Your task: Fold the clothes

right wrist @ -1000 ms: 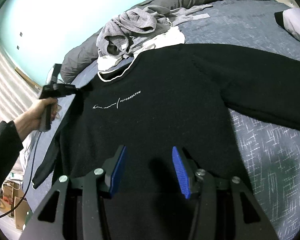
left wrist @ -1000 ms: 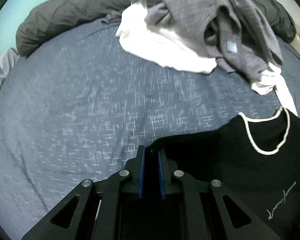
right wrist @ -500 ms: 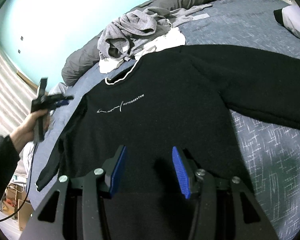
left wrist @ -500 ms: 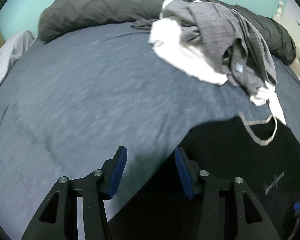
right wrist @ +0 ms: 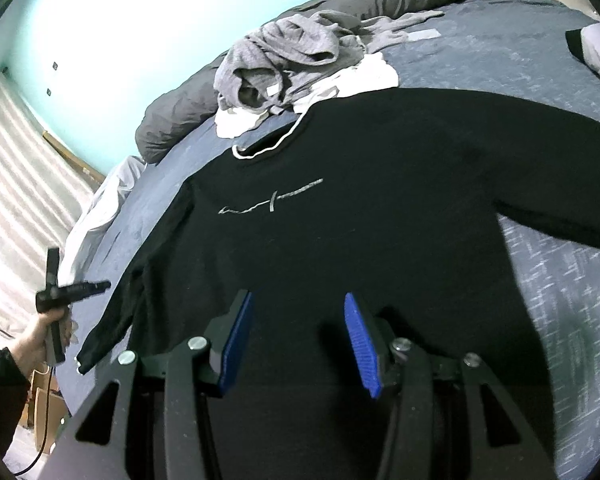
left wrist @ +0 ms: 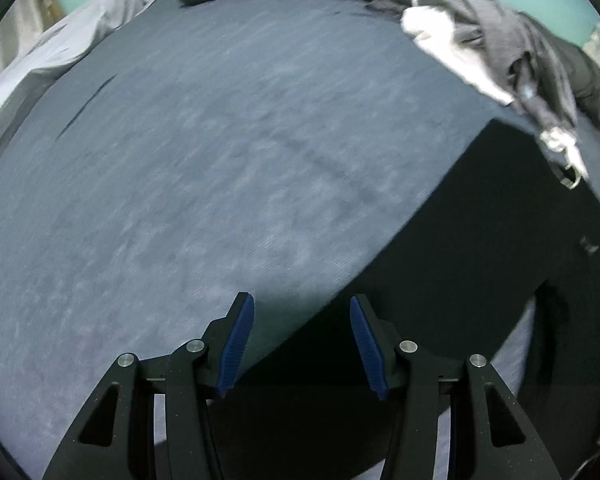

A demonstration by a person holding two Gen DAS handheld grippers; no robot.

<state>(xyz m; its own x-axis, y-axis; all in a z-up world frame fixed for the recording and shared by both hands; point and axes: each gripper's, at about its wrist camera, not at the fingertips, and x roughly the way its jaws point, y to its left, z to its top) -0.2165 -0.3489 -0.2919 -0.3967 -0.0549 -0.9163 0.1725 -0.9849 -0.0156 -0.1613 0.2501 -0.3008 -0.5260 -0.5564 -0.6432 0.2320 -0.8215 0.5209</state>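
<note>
Both tools, left (left wrist: 302, 340) and right (right wrist: 298, 344), gape empty over the flat black sweater (right wrist: 360, 220); a shallow pinch could bunch it on the bed (left wrist: 180, 180)

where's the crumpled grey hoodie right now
In the right wrist view, the crumpled grey hoodie lies heaped on a white garment at the far side of the bed, just beyond the collar of the spread black sweatshirt.

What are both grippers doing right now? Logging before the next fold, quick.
Left gripper: open, holding nothing, beside the black sweatshirt.
Right gripper: open, empty, above the sweatshirt.
</note>
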